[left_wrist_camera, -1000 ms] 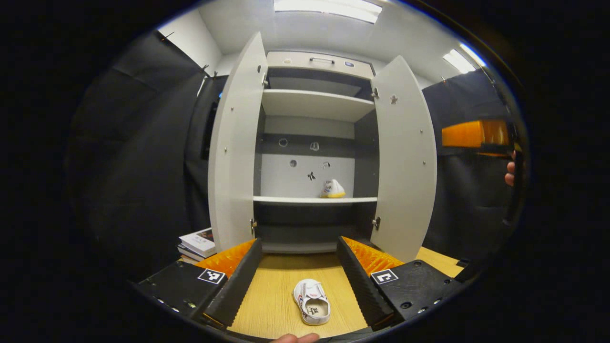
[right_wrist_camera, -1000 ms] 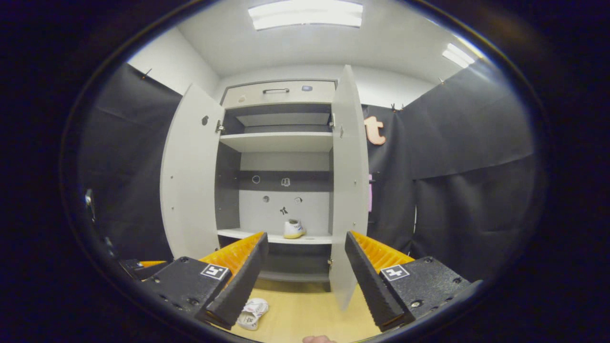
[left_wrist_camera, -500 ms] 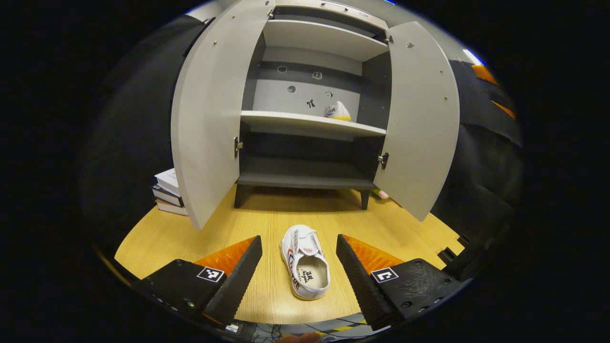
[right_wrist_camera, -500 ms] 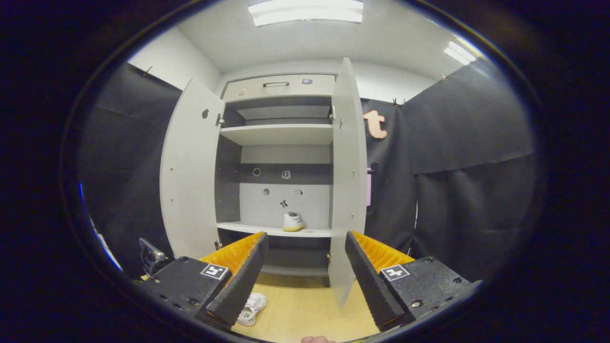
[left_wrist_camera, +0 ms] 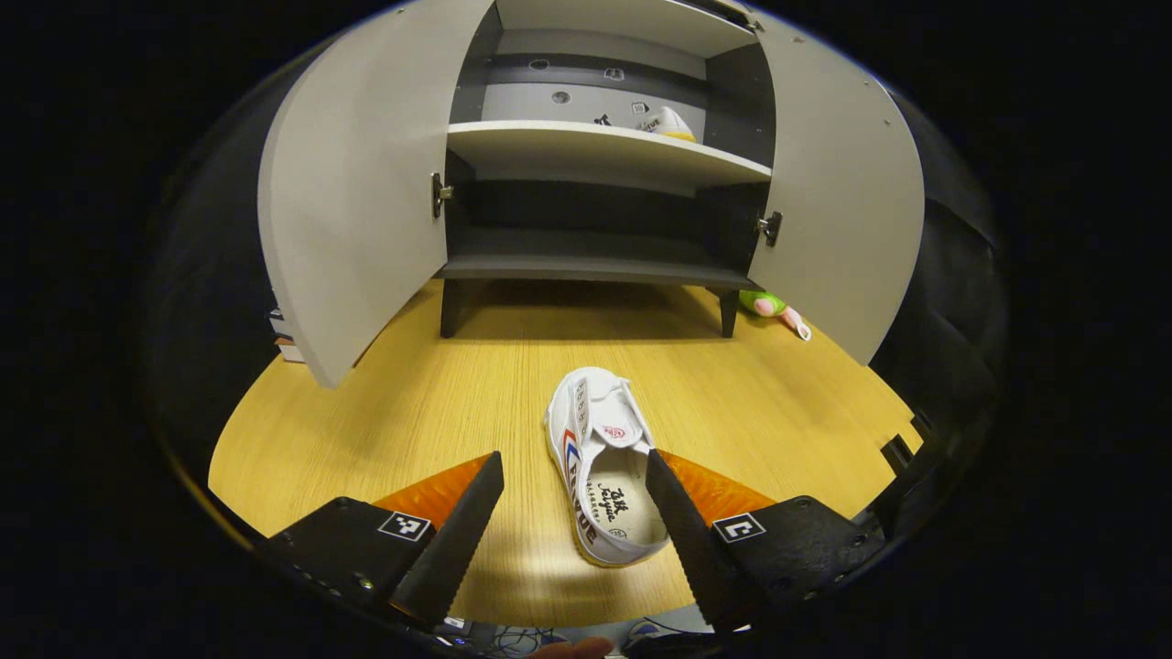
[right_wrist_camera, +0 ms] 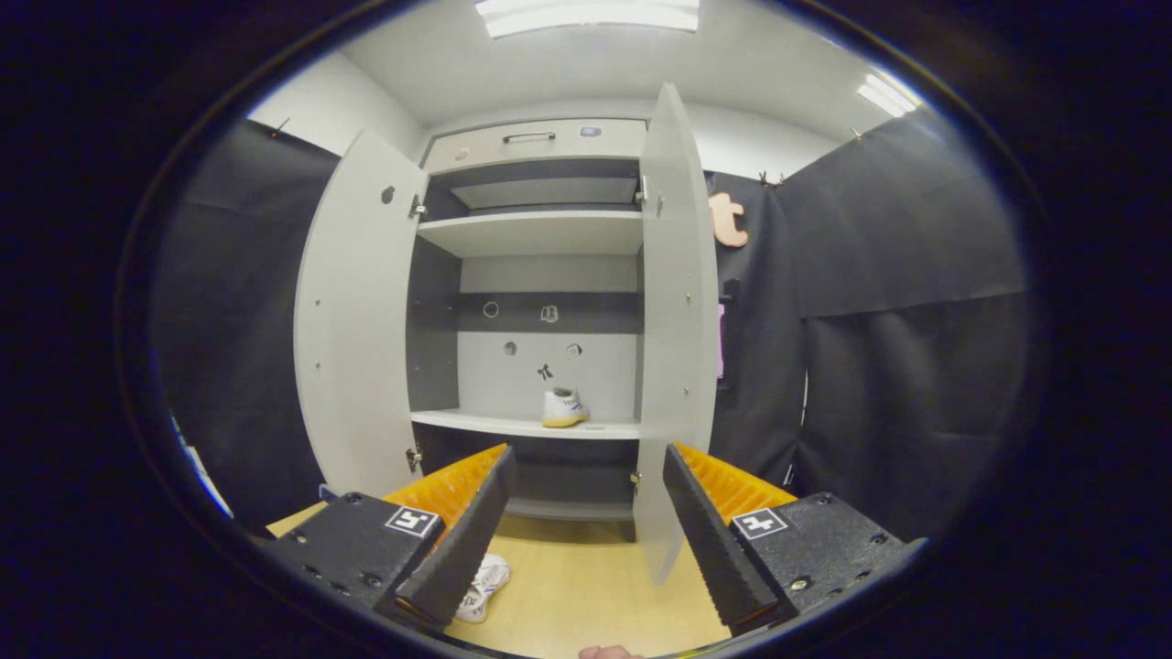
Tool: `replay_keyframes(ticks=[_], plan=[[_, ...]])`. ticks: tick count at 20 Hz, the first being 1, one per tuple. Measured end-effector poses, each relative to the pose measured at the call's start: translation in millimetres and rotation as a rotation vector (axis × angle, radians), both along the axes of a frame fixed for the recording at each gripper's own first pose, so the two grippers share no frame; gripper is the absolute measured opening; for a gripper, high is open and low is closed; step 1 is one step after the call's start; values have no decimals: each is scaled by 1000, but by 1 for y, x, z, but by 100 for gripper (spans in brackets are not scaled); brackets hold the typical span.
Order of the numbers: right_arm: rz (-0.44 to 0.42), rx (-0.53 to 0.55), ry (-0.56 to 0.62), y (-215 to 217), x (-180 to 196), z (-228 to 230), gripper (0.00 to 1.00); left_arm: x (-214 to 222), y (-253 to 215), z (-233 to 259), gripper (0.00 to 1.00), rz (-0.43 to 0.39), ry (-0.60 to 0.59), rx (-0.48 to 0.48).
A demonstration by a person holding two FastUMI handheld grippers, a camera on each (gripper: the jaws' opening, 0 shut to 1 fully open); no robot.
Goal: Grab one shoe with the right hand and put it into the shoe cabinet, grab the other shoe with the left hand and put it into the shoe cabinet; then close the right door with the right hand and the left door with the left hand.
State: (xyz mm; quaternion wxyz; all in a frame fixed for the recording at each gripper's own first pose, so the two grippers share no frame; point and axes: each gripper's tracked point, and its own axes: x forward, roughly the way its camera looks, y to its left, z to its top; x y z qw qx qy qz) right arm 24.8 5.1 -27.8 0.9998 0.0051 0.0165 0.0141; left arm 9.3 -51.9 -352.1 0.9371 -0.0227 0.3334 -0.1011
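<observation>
A white shoe [left_wrist_camera: 600,458] lies on the wooden surface [left_wrist_camera: 394,412], toe toward the cabinet. My left gripper [left_wrist_camera: 573,458] is open just above it, the shoe's heel end between its fingers and closer to the right-hand finger [left_wrist_camera: 682,531]. A second white shoe with a yellow sole [left_wrist_camera: 673,124] stands on the middle shelf of the open shoe cabinet [left_wrist_camera: 595,146], toward its right side. In the right gripper view my right gripper [right_wrist_camera: 588,453] is open and holds nothing, facing the cabinet [right_wrist_camera: 540,247]; the shelf shoe [right_wrist_camera: 563,407] is ahead, and the floor shoe [right_wrist_camera: 481,586] peeks out behind the left-hand finger.
Both cabinet doors stand wide open: the left door [left_wrist_camera: 352,201] and the right door [left_wrist_camera: 838,201]. A green and pink toy [left_wrist_camera: 774,307] lies by the cabinet's right leg. Books [left_wrist_camera: 279,334] sit behind the left door. Black cloth walls [right_wrist_camera: 897,320] enclose the booth.
My left gripper has tilted down and moved in on the shoe on the wooden surface, which now sits between its fingers. The right gripper has shifted only slightly toward the cabinet.
</observation>
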Motion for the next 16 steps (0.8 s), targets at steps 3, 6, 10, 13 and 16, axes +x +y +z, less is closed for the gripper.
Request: replay_keyframes(ticks=[3, 6, 10, 13, 16], plan=[[-6, 5, 13, -4, 6, -6, 100, 8, -1, -16, 96, 1, 44, 6], [-9, 9, 26, -7, 12, -11, 100, 17, 1, -32, 96, 4, 81, 21], [-13, 15, 37, -11, 20, -16, 100, 30, 5, -47, 96, 5, 113, 38], [-13, 21, 51, -12, 27, -22, 100, 42, 4, -54, 96, 3, 121, 47], [-16, 25, 65, -15, 31, -28, 100, 54, 2, -62, 96, -1, 140, 49]])
